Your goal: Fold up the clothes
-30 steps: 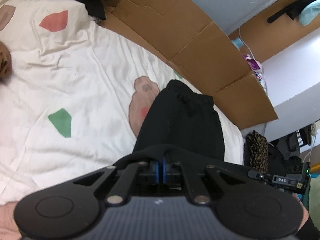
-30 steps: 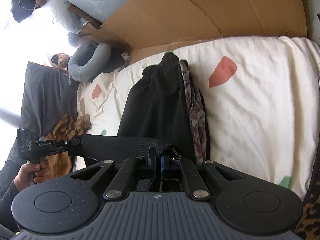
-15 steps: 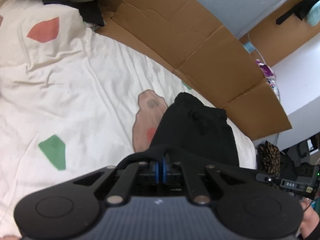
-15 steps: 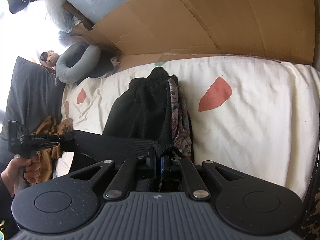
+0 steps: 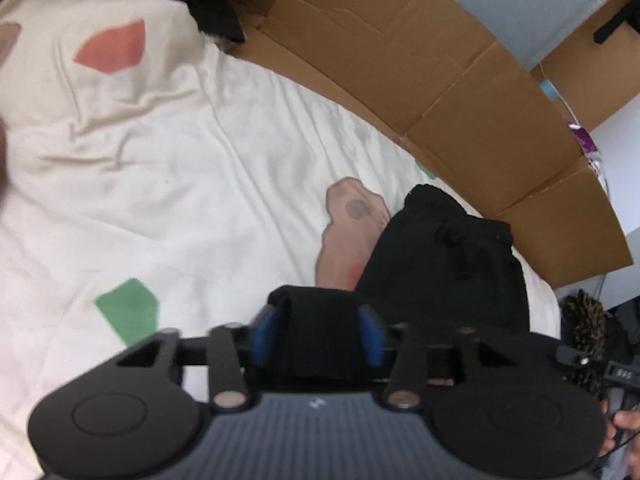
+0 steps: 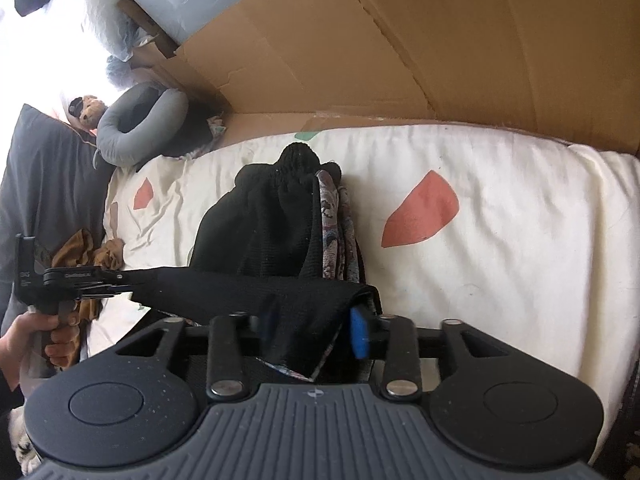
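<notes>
Black drawstring trousers (image 5: 444, 264) lie on the cream bed sheet (image 5: 180, 184), waistband at the far end near the cardboard. They also show in the right wrist view (image 6: 260, 224), lying on a patterned garment (image 6: 340, 228). My left gripper (image 5: 316, 330) is open, its blue pads apart, with the trousers' near hem draped loosely between them. My right gripper (image 6: 312, 334) is open too, and the other end of the hem hangs slack between its fingers. The hem stretches across to the left gripper, seen at the left of the right wrist view (image 6: 60, 280).
Flattened cardboard (image 5: 420, 80) lines the wall behind the bed. A grey neck pillow (image 6: 140, 128) and a dark pillow (image 6: 44, 184) sit at the bed's head. Brown clothes (image 6: 88, 252) lie by the left hand. A leopard-print item (image 5: 584, 312) lies past the bed's right edge.
Both grippers have opened: the blue pads were pressed together on the black hem before and now stand apart, with the cloth loose between them. Both views have shifted slightly over the bed.
</notes>
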`<state>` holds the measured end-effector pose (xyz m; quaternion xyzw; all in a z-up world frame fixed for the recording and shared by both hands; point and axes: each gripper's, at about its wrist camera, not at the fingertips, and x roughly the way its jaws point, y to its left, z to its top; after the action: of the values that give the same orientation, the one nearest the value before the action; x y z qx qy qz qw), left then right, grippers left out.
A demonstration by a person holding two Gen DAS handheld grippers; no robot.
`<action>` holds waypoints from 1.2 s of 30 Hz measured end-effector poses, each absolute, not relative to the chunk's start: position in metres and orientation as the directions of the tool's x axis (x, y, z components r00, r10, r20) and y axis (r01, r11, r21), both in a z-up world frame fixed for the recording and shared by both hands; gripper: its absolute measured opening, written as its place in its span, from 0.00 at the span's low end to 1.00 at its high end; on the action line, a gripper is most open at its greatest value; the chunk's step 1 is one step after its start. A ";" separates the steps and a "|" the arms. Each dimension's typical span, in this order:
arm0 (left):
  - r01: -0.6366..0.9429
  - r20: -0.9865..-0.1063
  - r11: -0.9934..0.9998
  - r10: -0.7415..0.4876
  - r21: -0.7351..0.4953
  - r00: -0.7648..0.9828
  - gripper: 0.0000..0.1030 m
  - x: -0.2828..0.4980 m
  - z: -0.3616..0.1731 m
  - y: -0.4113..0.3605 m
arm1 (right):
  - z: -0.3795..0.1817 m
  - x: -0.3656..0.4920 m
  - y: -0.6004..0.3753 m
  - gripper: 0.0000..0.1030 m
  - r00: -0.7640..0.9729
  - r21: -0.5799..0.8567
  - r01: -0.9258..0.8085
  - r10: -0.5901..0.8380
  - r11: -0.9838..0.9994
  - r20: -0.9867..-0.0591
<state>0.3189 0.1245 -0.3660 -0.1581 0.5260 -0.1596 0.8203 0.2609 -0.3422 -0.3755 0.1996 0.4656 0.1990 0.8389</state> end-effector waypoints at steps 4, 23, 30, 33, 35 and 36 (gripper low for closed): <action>0.117 -0.818 0.908 -0.414 -0.402 0.400 0.51 0.308 -0.360 0.127 | -0.368 0.251 -0.345 0.66 0.512 0.482 -0.141 0.481 0.865 -0.712; 0.224 -0.861 0.928 -0.362 -0.297 0.356 0.50 0.281 -0.391 0.095 | -0.397 0.225 -0.308 0.82 0.460 0.284 -0.179 0.335 0.942 -0.822; 0.299 -0.850 0.907 -0.394 -0.297 0.350 0.50 0.289 -0.397 0.076 | -0.412 0.234 -0.291 0.82 0.467 0.184 -0.211 0.265 0.960 -0.844; 0.306 -0.844 0.904 -0.400 -0.299 0.357 0.50 0.292 -0.397 0.072 | -0.415 0.239 -0.286 0.82 0.480 0.159 -0.213 0.244 0.964 -0.843; 0.303 -0.837 0.901 -0.410 -0.311 0.362 0.50 0.295 -0.397 0.071 | -0.414 0.243 -0.283 0.82 0.491 0.140 -0.220 0.234 0.965 -0.839; 0.304 -0.832 0.899 -0.417 -0.316 0.366 0.50 0.296 -0.396 0.071 | -0.413 0.245 -0.281 0.82 0.497 0.131 -0.224 0.229 0.966 -0.837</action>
<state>0.2964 0.0708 -0.3959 -0.0544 0.5188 -0.2184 0.8247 0.2447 -0.2810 -0.4132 0.0024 0.4839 0.1309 0.8653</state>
